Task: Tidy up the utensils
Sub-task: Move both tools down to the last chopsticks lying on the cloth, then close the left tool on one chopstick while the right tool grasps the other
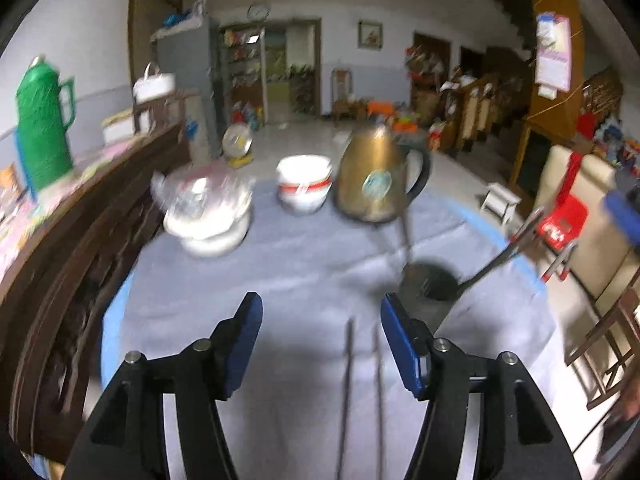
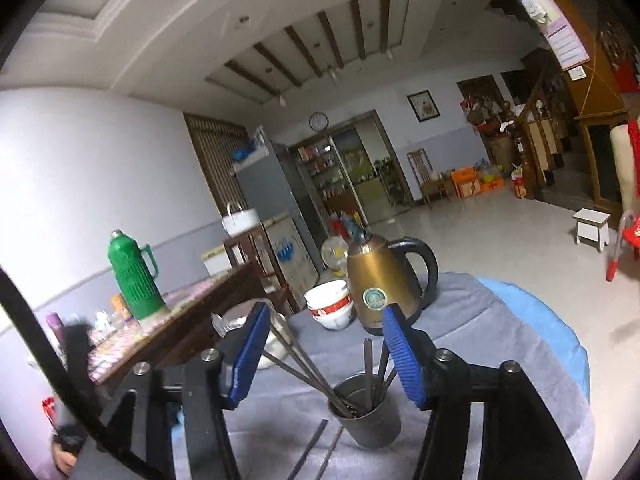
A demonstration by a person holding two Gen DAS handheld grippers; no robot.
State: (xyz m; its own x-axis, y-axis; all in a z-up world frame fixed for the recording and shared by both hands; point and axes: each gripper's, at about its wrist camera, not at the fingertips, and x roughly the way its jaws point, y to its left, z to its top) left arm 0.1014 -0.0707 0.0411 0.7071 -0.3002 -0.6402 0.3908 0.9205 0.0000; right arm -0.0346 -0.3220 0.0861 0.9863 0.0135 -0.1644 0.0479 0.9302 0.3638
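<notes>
Lying loose on the grey cloth of the counter, two slim chopsticks run lengthwise away from the left hand-held gripper, side by side and roughly in line with the way it points. They sit between its blue pads but closer to the right-hand pad, and nothing is pinched; the jaws stand apart with bare cloth showing between them. The left wrist view is smeared, so I cannot tell whether the sticks touch each other.

Just beyond the far ends of the sticks, and a little to the right, stands the dark metal holder cup, upright, with long-handled utensils already leaning out of it. The right wrist view shows the same cup directly ahead of the right hand-held gripper, whose jaws are likewise apart and empty, with the cup and its handles framed between them but not touched. The two loose sticks appear there at the cup's near-left foot.

My judgement: the left hand is the nearer one to the sticks, and since their long axis runs along its pointing direction, closing across them looks straightforward once it shifts slightly right
</notes>
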